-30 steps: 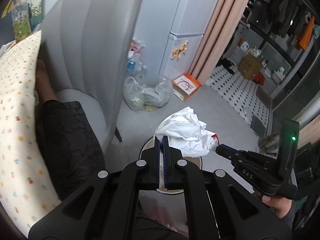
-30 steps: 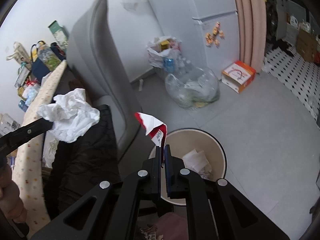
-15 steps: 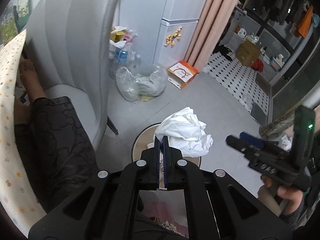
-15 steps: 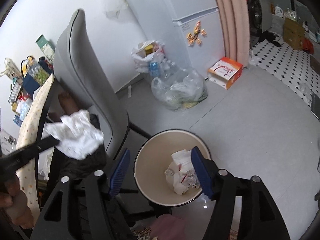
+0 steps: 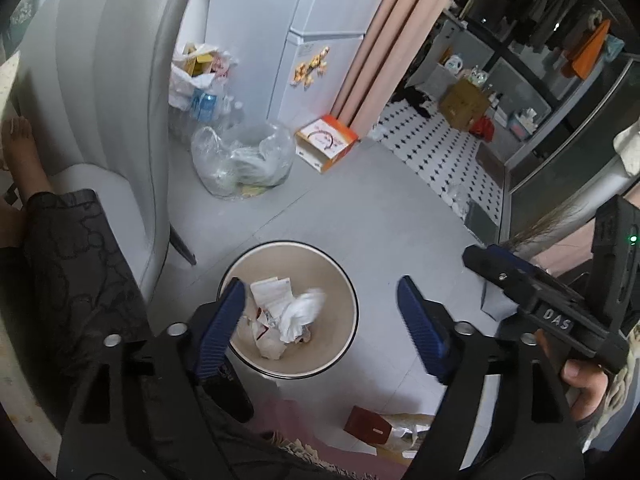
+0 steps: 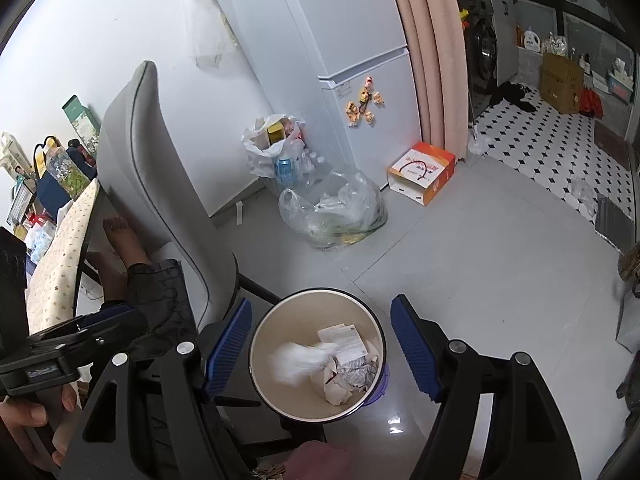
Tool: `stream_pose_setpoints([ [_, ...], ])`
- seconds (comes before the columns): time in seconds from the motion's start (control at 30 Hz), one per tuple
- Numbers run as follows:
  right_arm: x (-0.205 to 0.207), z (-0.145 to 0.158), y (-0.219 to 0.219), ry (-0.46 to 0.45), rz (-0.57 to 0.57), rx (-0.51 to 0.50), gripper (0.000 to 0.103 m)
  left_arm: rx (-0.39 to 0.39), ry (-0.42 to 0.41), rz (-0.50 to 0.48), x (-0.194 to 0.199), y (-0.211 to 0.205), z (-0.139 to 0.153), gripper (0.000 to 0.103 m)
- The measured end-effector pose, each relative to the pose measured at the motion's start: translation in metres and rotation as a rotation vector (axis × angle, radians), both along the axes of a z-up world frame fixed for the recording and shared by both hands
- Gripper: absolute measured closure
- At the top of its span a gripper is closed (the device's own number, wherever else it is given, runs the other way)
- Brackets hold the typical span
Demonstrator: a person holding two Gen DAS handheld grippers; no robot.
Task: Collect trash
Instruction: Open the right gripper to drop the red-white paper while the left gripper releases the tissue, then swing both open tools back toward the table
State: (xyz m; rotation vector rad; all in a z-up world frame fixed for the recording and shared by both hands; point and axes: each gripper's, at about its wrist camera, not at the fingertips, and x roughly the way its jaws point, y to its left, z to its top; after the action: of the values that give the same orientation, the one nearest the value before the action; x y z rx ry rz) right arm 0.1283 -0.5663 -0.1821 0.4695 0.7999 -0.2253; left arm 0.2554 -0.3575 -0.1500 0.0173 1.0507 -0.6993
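A round beige trash bin point(image 5: 338, 280) stands on the grey floor, right below both grippers. My left gripper point(image 5: 320, 292) hangs over it with its jaws opening and nothing between them. A crumpled white tissue point(image 5: 301, 311), blurred, drops onto the paper scraps point(image 5: 272, 291) inside. In the right wrist view my right gripper point(image 6: 321, 307) is above the same bin point(image 6: 276, 332), jaws opening and empty. There the tissue point(image 6: 295, 360) is a blur beside a white wrapper point(image 6: 345, 340). The right gripper point(image 5: 474, 258) also shows at the right of the left wrist view.
A grey chair point(image 6: 160, 184) stands left of the bin, with a person's leg and foot point(image 6: 124, 240) on its seat. Behind are a clear bag of rubbish point(image 6: 340, 216), an orange box point(image 6: 422, 172), a white fridge point(image 6: 360, 40) and a pink curtain point(image 6: 432, 40). A red box point(image 5: 368, 426) lies near.
The right gripper opened first and its red-and-white wrapper fell into the bin. Then the left gripper opened and let the white tissue go. The right gripper has risen.
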Motion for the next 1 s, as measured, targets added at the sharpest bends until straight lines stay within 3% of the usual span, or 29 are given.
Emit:
stream_pose_setpoints([
  [0.2,0.009,0.015,0.028,-0.006,0.045,-0.058,0.023,-0.050,-0.070,0.077,-0.011,0.035,0.031,0.006],
  [0.37,0.013,0.027,0.050,-0.021,0.076,-0.089,0.016,-0.093,-0.119,0.146,-0.022,0.074,0.057,0.006],
  [0.7,0.016,0.057,0.102,-0.053,0.173,-0.143,0.012,-0.146,-0.192,0.258,-0.044,0.147,0.093,0.006],
  [0.8,0.016,0.068,0.117,-0.079,0.194,-0.156,0.008,-0.153,-0.222,0.302,-0.050,0.168,0.101,0.006],
  [1.0,0.016,0.090,0.148,-0.137,0.236,-0.163,0.008,-0.170,-0.256,0.364,-0.062,0.210,0.115,0.006],
])
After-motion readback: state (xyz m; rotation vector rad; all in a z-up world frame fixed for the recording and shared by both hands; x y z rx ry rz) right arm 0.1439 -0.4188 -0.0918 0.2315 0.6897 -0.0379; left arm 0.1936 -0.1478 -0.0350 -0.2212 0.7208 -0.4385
